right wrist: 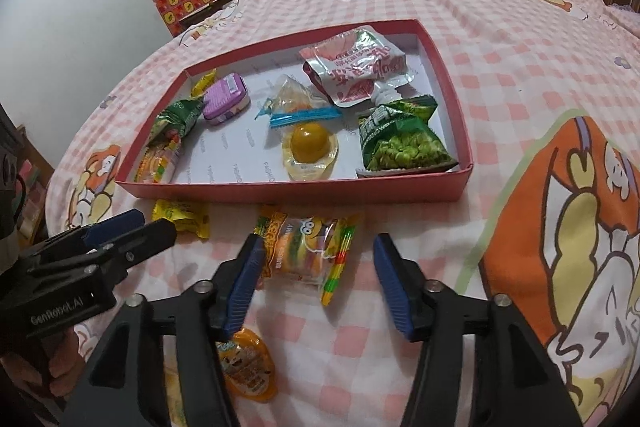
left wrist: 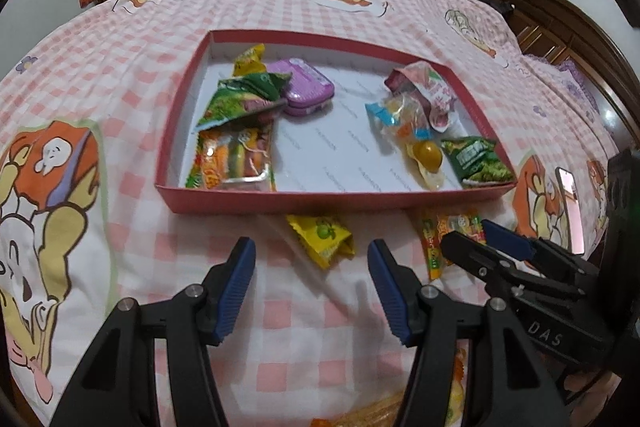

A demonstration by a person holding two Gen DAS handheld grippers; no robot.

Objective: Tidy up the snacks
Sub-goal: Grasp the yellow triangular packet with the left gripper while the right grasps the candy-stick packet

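Two snacks await pickup near the red box (right wrist: 296,193): left gripper (left wrist: 312,283) over yellow packet (left wrist: 322,239), right gripper (right wrist: 318,283) straddling gummy packet (right wrist: 308,251); jaws released, must descend and clench

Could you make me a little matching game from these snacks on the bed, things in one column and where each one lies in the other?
Things:
1. purple tin
2. green pea bag
3. yellow packet
4. orange jelly cup

Places:
A. on the bedspread, just outside the red box's near wall
B. inside the box, right end
C. inside the box, left part
D. on the bedspread, nearest the camera, under the right gripper's fingers

Pairs: 1-C, 2-B, 3-A, 4-D
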